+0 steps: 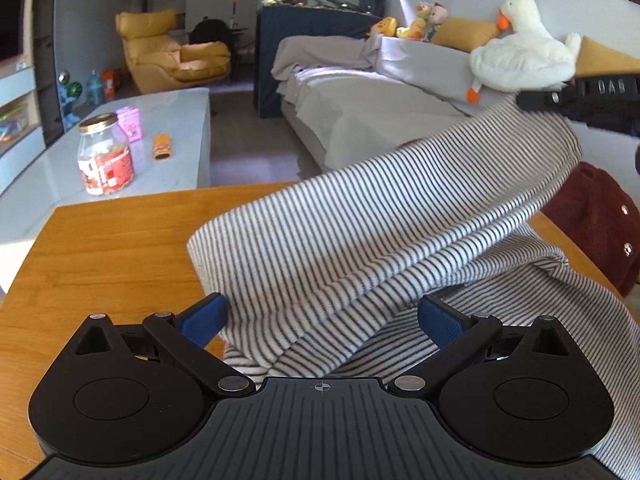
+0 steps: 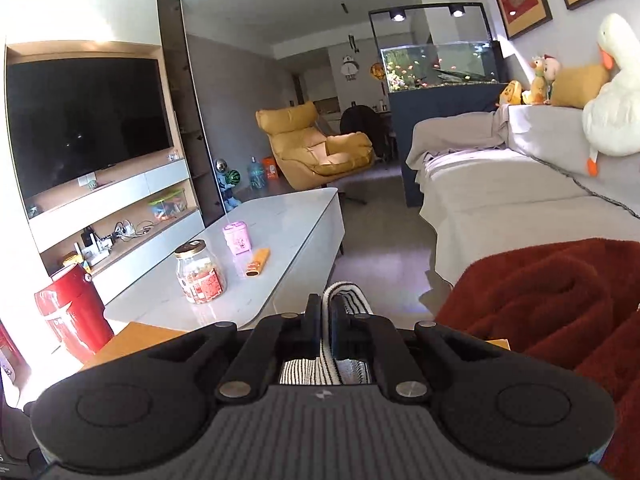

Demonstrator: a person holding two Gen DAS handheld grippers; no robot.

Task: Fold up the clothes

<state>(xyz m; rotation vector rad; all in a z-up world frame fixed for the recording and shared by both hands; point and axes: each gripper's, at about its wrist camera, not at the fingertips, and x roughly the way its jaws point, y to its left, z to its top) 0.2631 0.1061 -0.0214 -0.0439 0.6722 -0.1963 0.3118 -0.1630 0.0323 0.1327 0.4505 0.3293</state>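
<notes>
A black-and-white striped garment (image 1: 360,240) lies partly on the wooden table (image 1: 100,264). Its far right corner is lifted into the air. My right gripper (image 1: 536,102) shows at the right edge of the left wrist view, holding that raised corner. In the right wrist view the right gripper (image 2: 326,312) is shut on a fold of the striped garment (image 2: 344,292). My left gripper (image 1: 322,312) is open, low over the table, with its blue fingers (image 1: 208,316) on either side of the garment's near folds.
A dark red garment (image 2: 552,304) lies at the table's right edge. A white low table (image 2: 280,232) beyond holds a glass jar (image 2: 200,272), a pink box (image 2: 237,238) and an orange packet (image 2: 258,262). A covered sofa (image 1: 360,108) with a plush goose (image 1: 520,48) stands to the right.
</notes>
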